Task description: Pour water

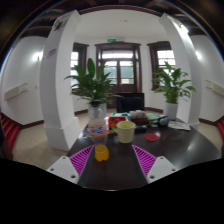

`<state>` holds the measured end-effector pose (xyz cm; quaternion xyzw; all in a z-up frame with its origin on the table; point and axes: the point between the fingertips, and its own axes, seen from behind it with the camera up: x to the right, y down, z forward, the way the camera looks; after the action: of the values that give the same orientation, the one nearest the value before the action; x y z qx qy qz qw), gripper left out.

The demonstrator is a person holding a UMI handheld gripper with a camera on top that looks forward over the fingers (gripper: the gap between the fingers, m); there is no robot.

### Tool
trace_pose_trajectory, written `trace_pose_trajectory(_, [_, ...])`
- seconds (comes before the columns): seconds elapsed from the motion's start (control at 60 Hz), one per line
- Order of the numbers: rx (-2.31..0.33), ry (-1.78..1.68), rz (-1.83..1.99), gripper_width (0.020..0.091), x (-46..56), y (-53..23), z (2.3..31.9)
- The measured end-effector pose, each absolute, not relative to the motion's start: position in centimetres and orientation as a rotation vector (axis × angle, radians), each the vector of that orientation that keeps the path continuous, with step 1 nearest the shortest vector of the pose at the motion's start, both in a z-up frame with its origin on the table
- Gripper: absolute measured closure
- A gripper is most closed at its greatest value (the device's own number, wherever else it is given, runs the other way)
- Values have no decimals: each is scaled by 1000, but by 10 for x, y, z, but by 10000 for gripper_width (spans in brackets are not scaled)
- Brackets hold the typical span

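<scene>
My gripper (112, 160) is open, with its two pink-padded fingers (80, 160) spread wide over a dark round table (170, 150). A small orange cup (101, 153) stands on the table between the fingers, close to the left one, with gaps on both sides. Just beyond the fingers stands a pale yellow cup (125, 131). To its left is a clear bottle with a blue band (96, 127), farther back on the table.
Several small items, among them a red one (139, 118) and a dark one (153, 138), lie at the back right of the table. Behind it stand a white column (60, 80), potted plants (94, 85) and a door (122, 70).
</scene>
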<state>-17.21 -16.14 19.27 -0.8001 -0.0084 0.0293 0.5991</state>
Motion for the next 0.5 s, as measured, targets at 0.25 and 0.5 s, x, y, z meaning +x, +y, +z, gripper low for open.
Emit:
trace_pose_trajectory(0.25, [-1780,-7,118,389,-184,-120,191])
trace_pose_trajectory(0.5, [-1743,-58,160,382,-206,-60,184])
